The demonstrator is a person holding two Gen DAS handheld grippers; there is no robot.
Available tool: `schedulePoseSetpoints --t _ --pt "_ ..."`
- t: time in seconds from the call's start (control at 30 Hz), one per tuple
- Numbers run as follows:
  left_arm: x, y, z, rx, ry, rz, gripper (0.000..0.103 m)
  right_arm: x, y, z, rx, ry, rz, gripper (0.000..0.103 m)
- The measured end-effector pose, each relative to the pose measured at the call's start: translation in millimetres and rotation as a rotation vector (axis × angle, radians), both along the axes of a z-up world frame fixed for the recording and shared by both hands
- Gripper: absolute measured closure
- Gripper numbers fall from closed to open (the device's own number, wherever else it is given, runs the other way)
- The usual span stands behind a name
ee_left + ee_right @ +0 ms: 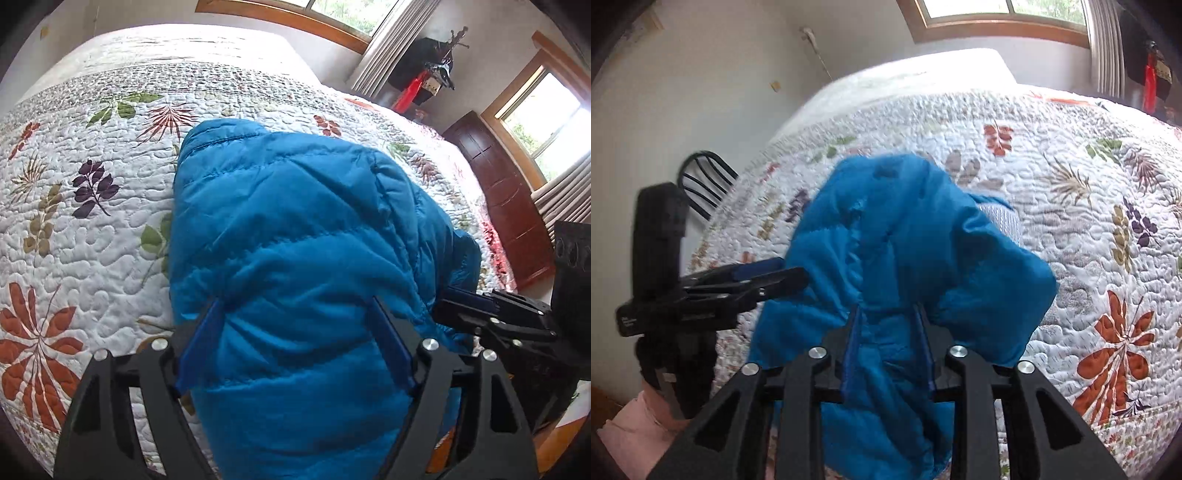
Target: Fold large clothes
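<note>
Through my left camera, my left claw [295, 314] is gripping a thick bunch of the blue padded jacket [303, 229], jaws standing wide around it; the jacket is stretching ahead of me over the flowered quilt [74, 229], my right claw [491, 314] just beside it. Through my right camera, my right claw [888, 314] is pinching a narrow fold of the jacket [905, 240], my left claw [764, 277] clamping the jacket's edge to my left

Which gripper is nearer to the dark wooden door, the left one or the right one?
The right gripper. In the left wrist view it grips the blue jacket on the side toward the door; the left gripper grips the jacket farther from it.
</note>
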State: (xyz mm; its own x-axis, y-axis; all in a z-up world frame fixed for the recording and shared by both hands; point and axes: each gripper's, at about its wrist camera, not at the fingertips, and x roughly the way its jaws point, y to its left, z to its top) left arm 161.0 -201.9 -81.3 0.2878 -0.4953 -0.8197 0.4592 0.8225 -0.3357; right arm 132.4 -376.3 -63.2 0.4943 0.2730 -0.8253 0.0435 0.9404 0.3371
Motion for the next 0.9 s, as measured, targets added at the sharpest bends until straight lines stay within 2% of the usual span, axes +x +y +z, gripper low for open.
schedulePoseSetpoints --t 0.07,0.2,0.33,0.4,0.43,0.47,0.63,0.73,0.8,0.9 --pt "0 -6 -9 0.048 -0.031 -0.009 0.017 7 -1 -21 0.031 0.031 0.000 0.081" --pt "8 -8 -31 0.066 -0.022 0.004 0.011 11 -8 -43 0.084 0.037 -0.003 0.082" --pt "10 -6 -31 0.072 -0.013 0.002 0.011 8 -16 -45 0.139 0.024 -0.025 0.082" --pt "6 1 -21 0.052 -0.008 0.018 0.017 -2 -14 -32 0.142 -0.001 -0.031 0.082" --pt "2 6 -15 0.044 -0.021 0.026 0.024 -11 -14 -25 0.149 -0.021 -0.037 0.082" --pt "-5 11 -8 0.039 -0.042 0.031 0.026 -19 -14 -18 0.154 -0.040 -0.036 0.078" --pt "-51 32 2 0.033 -0.111 0.033 0.023 -59 1 6 0.064 -0.104 -0.031 0.077" --pt "-61 34 -14 0.049 -0.086 0.021 0.022 -66 7 -4 0.010 -0.073 -0.041 0.076" --pt "-59 33 -28 0.051 -0.071 0.029 0.014 -63 9 -19 -0.013 -0.047 -0.047 0.076" --pt "-52 37 -44 0.030 -0.031 0.037 0.011 -55 13 -36 -0.062 -0.052 -0.038 0.075"
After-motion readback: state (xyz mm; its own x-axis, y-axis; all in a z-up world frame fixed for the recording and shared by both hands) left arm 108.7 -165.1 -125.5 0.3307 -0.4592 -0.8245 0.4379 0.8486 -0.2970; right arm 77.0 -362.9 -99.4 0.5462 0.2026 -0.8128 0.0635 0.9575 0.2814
